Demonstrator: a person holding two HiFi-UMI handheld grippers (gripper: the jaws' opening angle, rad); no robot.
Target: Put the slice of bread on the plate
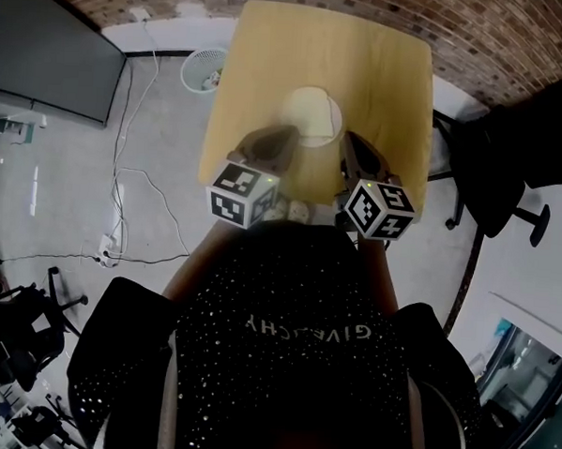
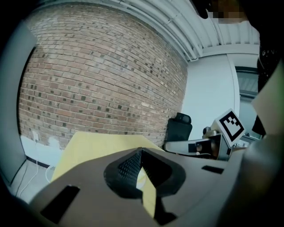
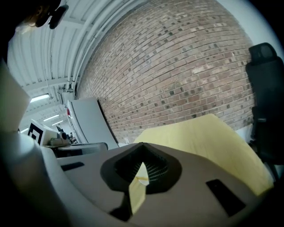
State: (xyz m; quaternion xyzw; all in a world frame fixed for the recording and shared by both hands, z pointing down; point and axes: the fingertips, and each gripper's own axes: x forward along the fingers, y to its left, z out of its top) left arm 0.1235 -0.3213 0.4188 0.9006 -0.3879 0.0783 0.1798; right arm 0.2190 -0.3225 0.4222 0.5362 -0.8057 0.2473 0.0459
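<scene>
A round white plate [image 1: 312,113] sits in the middle of the yellow wooden table [image 1: 262,49]. On it lies a pale cream patch that looks like the bread slice [image 1: 304,105]. Both grippers hover at the table's near edge, just short of the plate. The left gripper [image 1: 291,135] is on the plate's left and the right gripper [image 1: 347,140] on its right. In the left gripper view the jaws of the left gripper [image 2: 141,151] meet at the tip with nothing between them. The right gripper [image 3: 142,145] is likewise shut and empty.
A white wire wastebasket [image 1: 204,69] stands on the floor off the table's far left corner. A black office chair [image 1: 510,165] stands to the right. Cables [image 1: 124,178] trail across the floor on the left. A brick wall [image 2: 102,75] runs behind the table.
</scene>
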